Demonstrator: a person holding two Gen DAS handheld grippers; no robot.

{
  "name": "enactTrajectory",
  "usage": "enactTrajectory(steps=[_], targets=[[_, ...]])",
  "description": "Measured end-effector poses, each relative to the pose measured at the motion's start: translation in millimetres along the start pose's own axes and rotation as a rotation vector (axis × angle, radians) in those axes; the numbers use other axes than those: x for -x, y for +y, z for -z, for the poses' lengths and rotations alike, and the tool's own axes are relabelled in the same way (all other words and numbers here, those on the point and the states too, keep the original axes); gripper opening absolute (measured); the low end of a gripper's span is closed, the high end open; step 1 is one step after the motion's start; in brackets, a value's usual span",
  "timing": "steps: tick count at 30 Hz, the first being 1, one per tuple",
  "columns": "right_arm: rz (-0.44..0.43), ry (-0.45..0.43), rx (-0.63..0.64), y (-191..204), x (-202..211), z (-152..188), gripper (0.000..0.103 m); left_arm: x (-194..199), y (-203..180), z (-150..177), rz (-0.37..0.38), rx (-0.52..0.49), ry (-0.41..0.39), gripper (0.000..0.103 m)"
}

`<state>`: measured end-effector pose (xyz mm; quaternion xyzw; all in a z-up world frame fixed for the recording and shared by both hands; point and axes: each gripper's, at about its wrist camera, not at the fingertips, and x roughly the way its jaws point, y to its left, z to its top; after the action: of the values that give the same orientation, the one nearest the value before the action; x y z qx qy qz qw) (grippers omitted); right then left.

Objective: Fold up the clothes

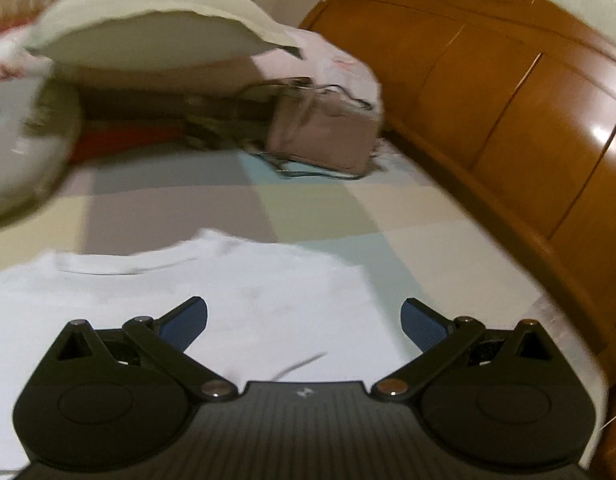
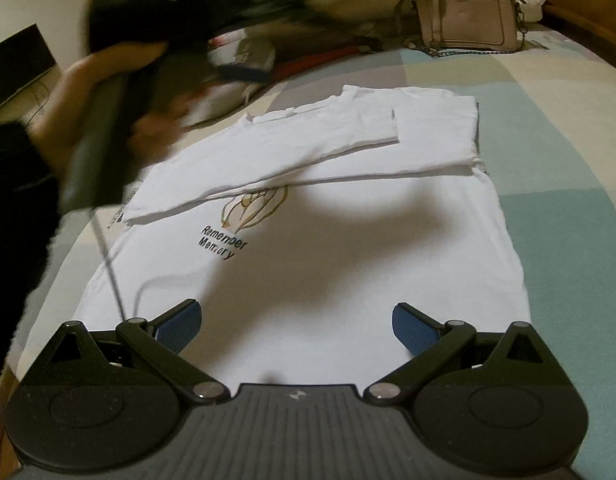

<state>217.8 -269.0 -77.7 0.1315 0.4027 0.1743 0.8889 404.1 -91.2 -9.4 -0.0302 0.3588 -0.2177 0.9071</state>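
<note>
Both grippers, left gripper (image 1: 303, 322) and right gripper (image 2: 295, 326), gape empty above white T-shirt (image 2: 348, 216); sleeves folded.

White printed T-shirt (image 2: 348, 216) flat on the checked bedspread (image 2: 556, 128), one sleeve apparently folded across.

Before my wide-open right gripper (image 2: 295, 330): white printed cotton T-shirt (image 2: 348, 264) flat on checked bed (image 2: 568, 128); pink leather handbag (image 2: 468, 20) behind it, before the pillows (image 1: 147, 36).

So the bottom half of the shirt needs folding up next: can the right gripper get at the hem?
Probably yes: the right gripper is open, just above the shirt, with nothing between its fingers and the hem.
</note>
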Motion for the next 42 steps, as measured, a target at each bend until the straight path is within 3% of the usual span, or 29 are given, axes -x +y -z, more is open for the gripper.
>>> enactTrajectory(steps=[4, 9, 14, 19, 21, 25, 27, 30, 33, 36, 42], targets=[[0.012, -0.012, -0.016, -2.8, -2.1, -2.4, 0.103, 14.9, 26.4, 22.8, -0.154, -0.081, -0.001, 0.102], [0.026, -0.02, -0.016, -3.3, -7.9, -4.8, 0.103, 7.7, 62.5, 60.3, -0.286, -0.069, 0.013, 0.102], [0.054, -0.005, 0.001, 0.9, -18.1, -5.6, 0.103, -8.4, 79.5, 96.9, -0.339, -0.048, 0.051, 0.102], [0.083, 0.022, 0.031, 6.0, -29.4, -3.6, 0.103, 9.8, 61.0, 112.1, -0.361, -0.063, -0.016, 0.102], [0.096, 0.018, 0.039, 7.0, -31.8, -2.8, 0.103, 13.8, 47.4, 114.1, -0.379, -0.108, -0.031, 0.102], [0.094, -0.026, 0.01, 1.2, -33.3, -4.2, 0.103, 13.1, 30.9, 124.5, -0.429, -0.292, -0.06, 0.102], [0.092, -0.048, -0.004, -1.7, -34.1, -4.8, 0.103, 14.0, 33.2, 130.7, -0.423, -0.307, -0.082, 0.102], [0.069, -0.083, -0.044, -6.4, -35.4, -7.9, 0.103, 14.8, 41.0, 127.5, -0.408, -0.254, -0.066, 0.102], [0.001, -0.129, -0.104, -9.2, -37.0, -14.3, 0.103, 27.3, 39.2, 116.9, -0.419, -0.262, -0.11, 0.102], [-0.041, -0.159, -0.145, -7.4, -41.0, -22.9, 0.103, 40.4, 53.0, 115.5, -0.376, -0.228, -0.133, 0.102], [-0.094, -0.192, -0.227, -6.8, -51.1, -59.0, 0.103, 41.1, 97.0, 118.2, -0.351, -0.004, -0.075, 0.102]])
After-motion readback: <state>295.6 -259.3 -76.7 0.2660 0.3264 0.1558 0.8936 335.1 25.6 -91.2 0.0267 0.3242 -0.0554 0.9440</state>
